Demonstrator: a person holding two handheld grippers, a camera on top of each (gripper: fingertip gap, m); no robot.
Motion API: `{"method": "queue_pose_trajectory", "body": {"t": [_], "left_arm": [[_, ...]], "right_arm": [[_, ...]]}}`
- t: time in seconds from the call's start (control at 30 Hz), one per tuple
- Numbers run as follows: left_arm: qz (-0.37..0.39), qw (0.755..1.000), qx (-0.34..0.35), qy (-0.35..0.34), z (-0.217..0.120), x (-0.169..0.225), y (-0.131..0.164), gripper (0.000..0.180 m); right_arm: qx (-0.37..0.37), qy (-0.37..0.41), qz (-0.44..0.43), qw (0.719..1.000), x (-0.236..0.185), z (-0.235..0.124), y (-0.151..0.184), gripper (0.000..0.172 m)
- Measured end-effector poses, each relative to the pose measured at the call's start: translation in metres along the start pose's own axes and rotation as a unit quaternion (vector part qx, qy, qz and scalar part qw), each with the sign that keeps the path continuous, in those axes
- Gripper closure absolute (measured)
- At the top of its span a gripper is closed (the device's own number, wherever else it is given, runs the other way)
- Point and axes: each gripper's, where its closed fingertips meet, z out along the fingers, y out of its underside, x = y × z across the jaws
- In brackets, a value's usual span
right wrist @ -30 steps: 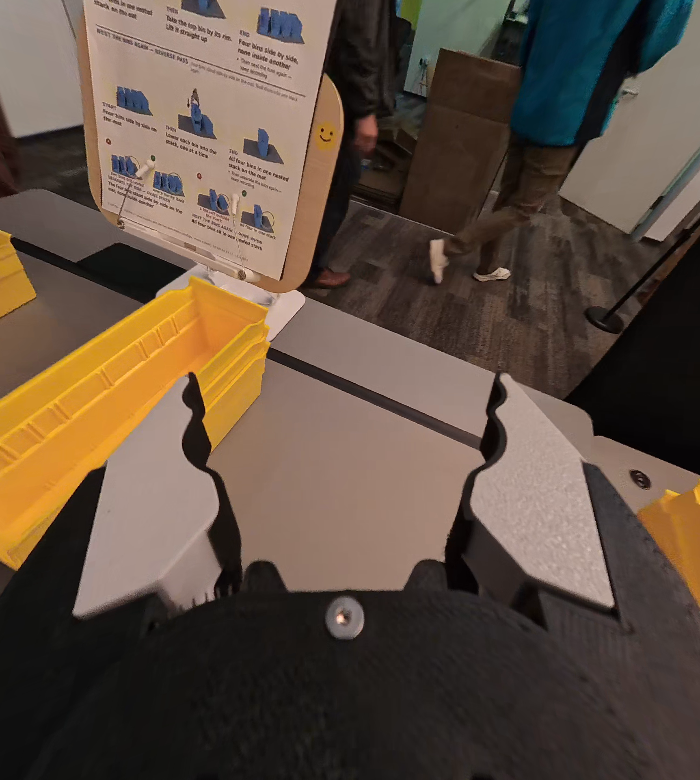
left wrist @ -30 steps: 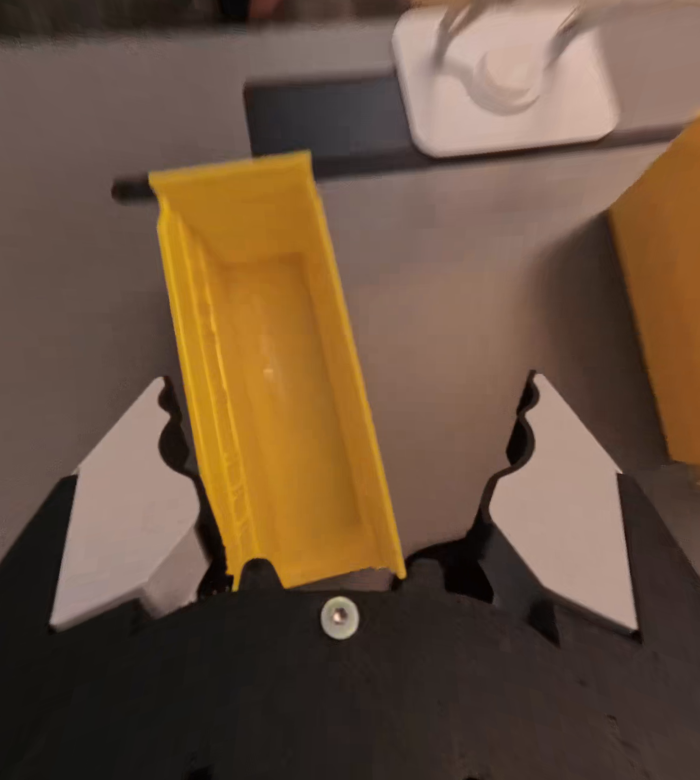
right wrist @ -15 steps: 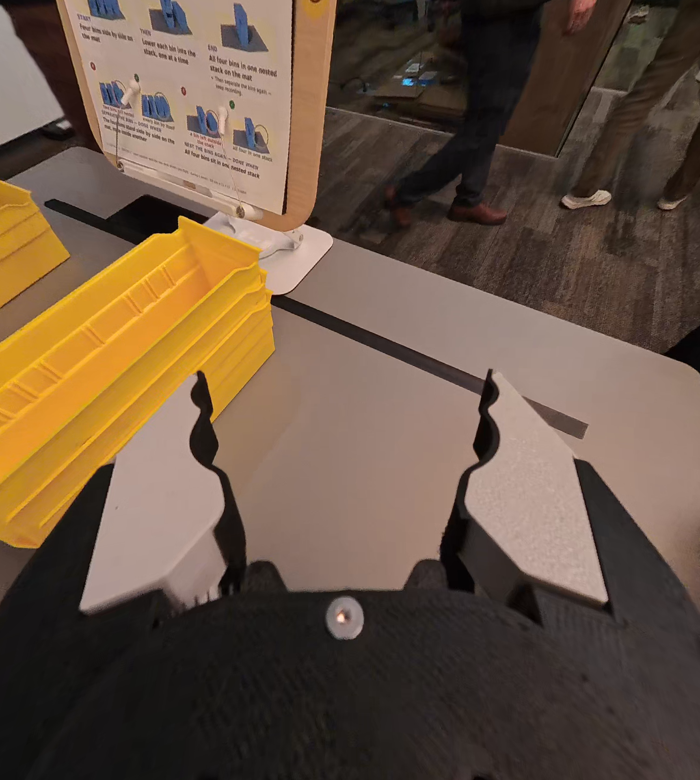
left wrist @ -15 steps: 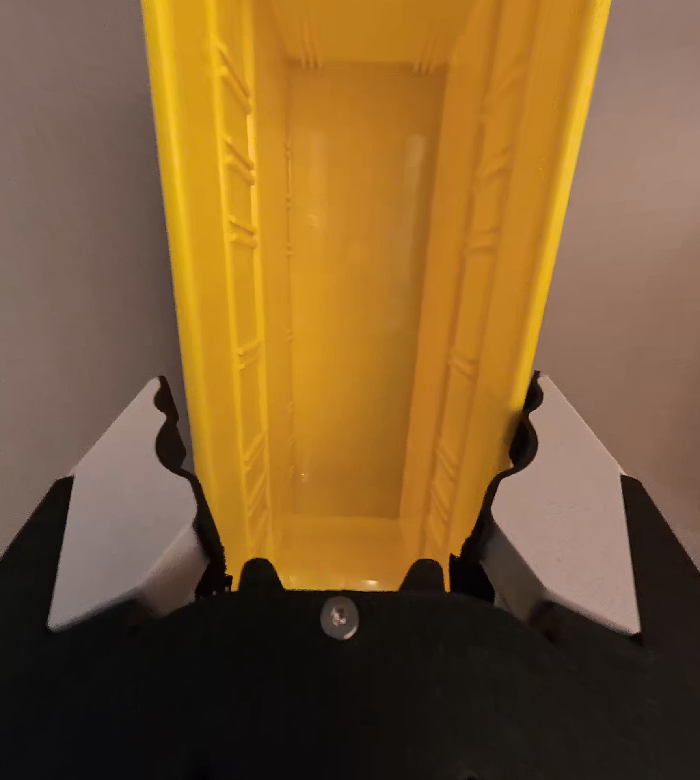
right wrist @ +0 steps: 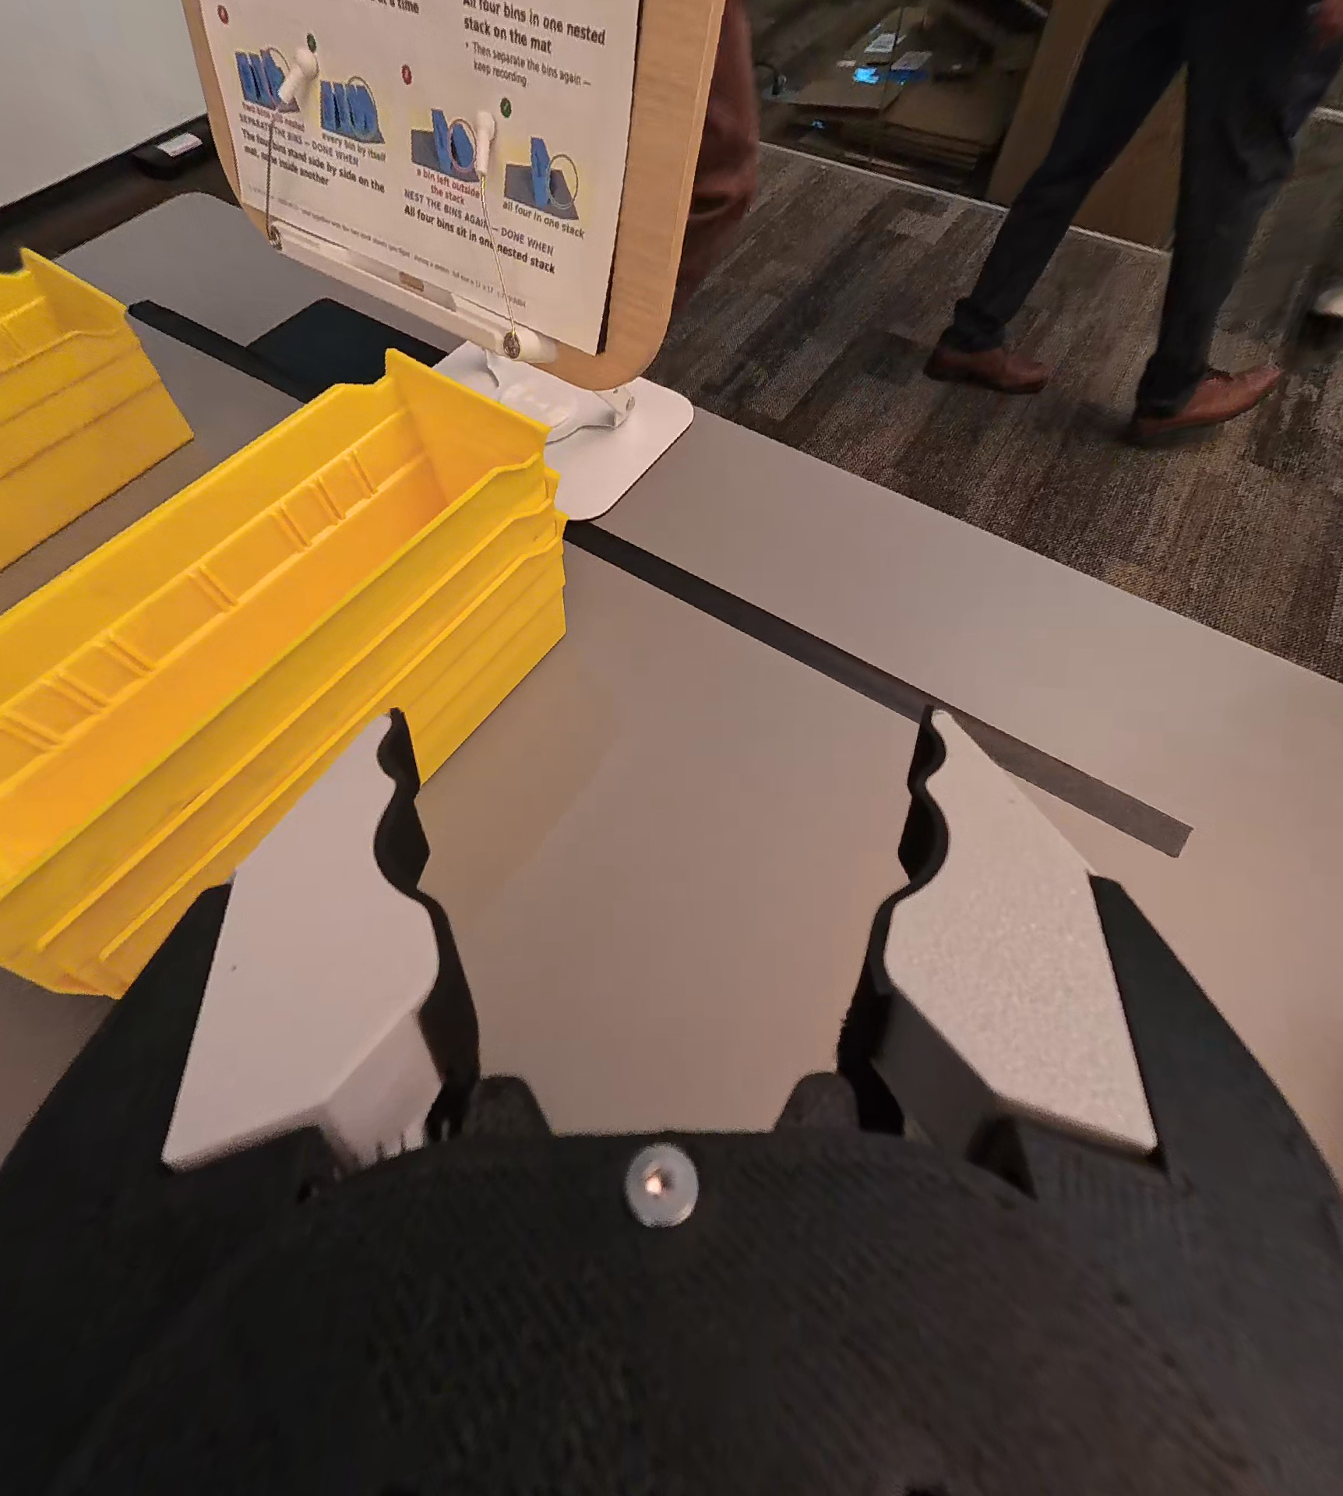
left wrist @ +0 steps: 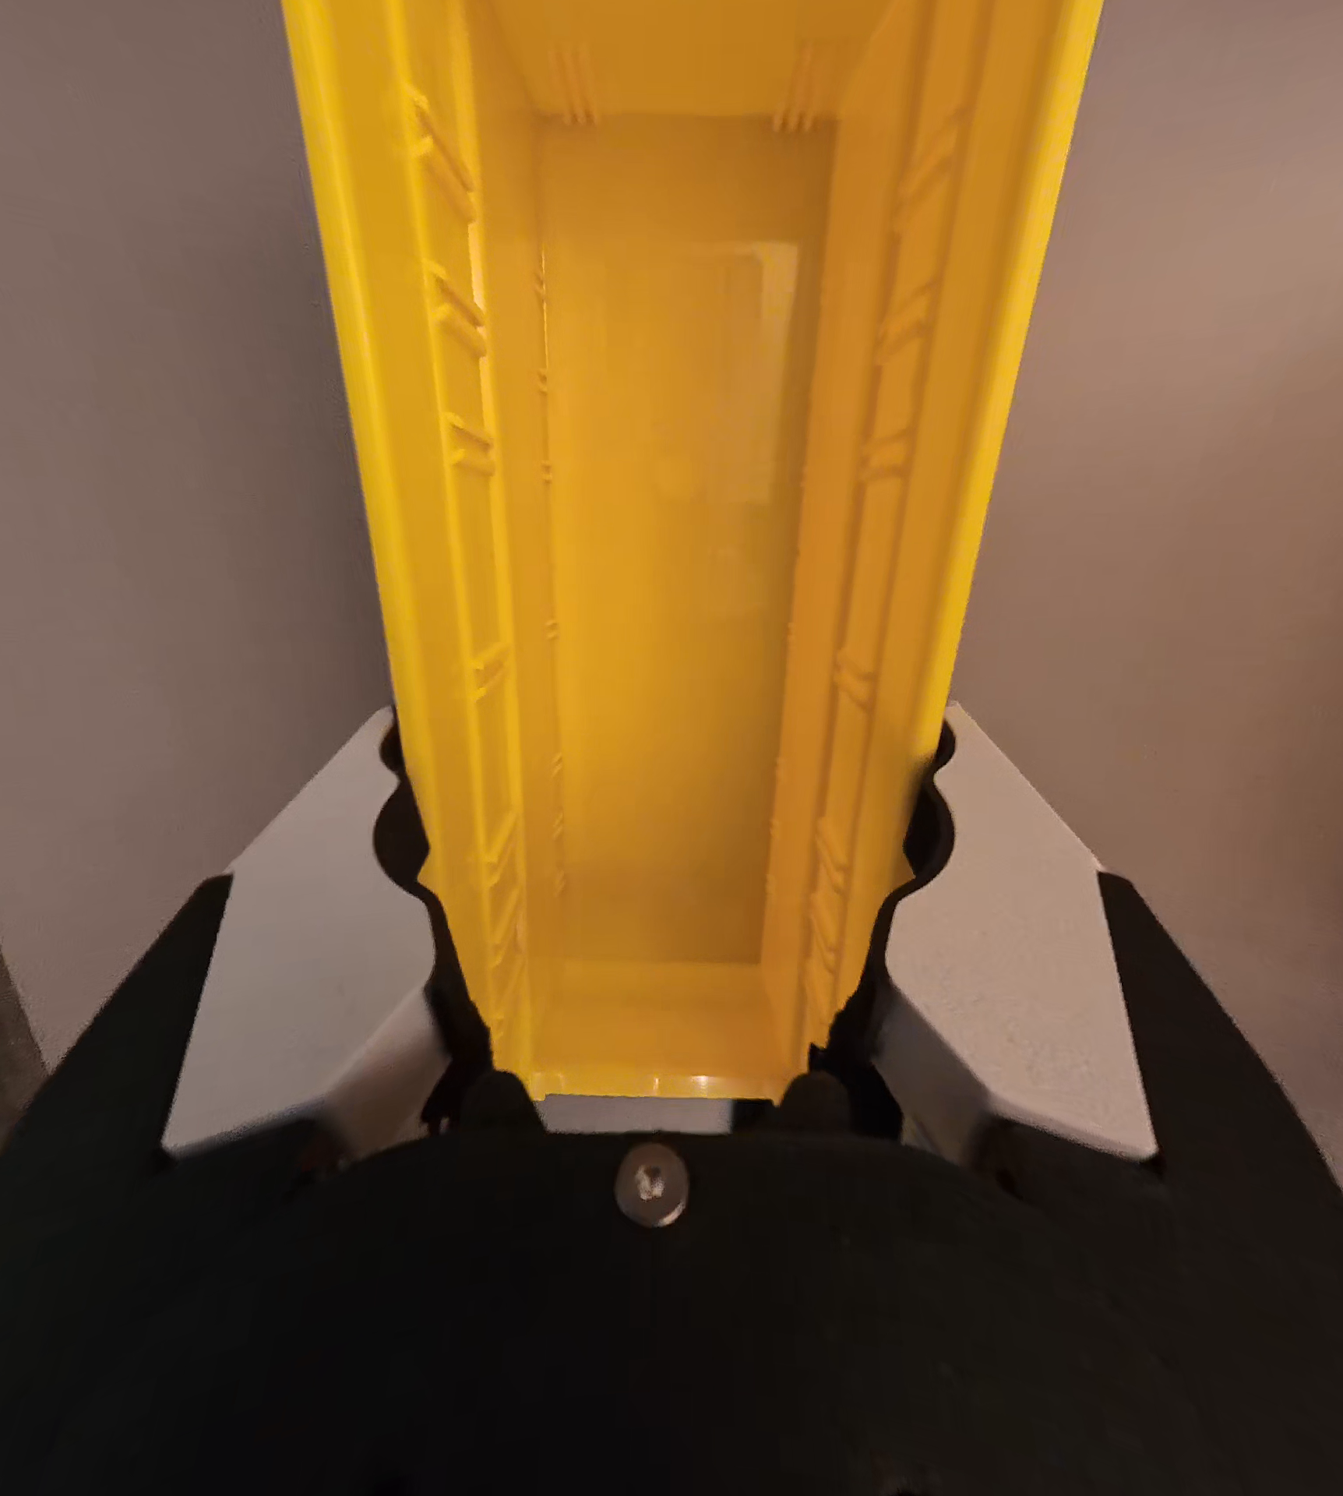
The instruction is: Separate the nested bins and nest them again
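Note:
In the left wrist view a long yellow bin (left wrist: 676, 486) lies open side up on the grey table (left wrist: 126, 486), running straight away from me. My left gripper (left wrist: 668, 728) straddles its near end, and both pads (left wrist: 304, 890) press on the bin's outer side walls. In the right wrist view a nested stack of yellow bins (right wrist: 247, 648) lies on the table left of my right gripper (right wrist: 662, 716), which is open and empty over bare table. Another yellow bin (right wrist: 29, 388) shows at the far left.
An instruction board on a white base (right wrist: 628, 437) stands behind the stack. A black strip (right wrist: 814, 656) crosses the table (right wrist: 895, 567). The table's far edge lies beyond it, with people's legs (right wrist: 1138, 243) on the floor there.
My left gripper moved in over the single bin's near end, lined up with it, and its jaws closed onto the side walls. My right gripper stayed open and tilted down beside the stack.

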Motion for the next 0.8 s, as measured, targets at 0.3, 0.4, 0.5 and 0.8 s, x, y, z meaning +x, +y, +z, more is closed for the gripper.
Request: {"method": "queue_pose_trajectory", "body": {"t": [0.3, 0.4, 0.5, 0.8], "left_arm": [[0.020, 0.999, -0.030, 0.038, -0.010, 0.036, 0.006, 0.070], [0.032, 0.998, -0.035, 0.029, -0.020, 0.041, 0.007, 0.072], [0.045, 0.997, -0.050, 0.027, -0.032, 0.050, 0.012, 0.074], [0.067, 0.996, -0.050, 0.016, -0.083, 0.074, 0.014, 0.074]], "right_arm": [[0.004, -0.007, 0.002, 1.000, 0.000, -0.003, 0.000, 0.054], [0.001, -0.009, 0.005, 1.000, 0.002, -0.002, 0.002, 0.054], [-0.001, -0.011, 0.008, 1.000, 0.004, -0.001, 0.003, 0.054], [0.000, -0.020, 0.023, 1.000, 0.009, -0.004, 0.006, 0.055]]}}
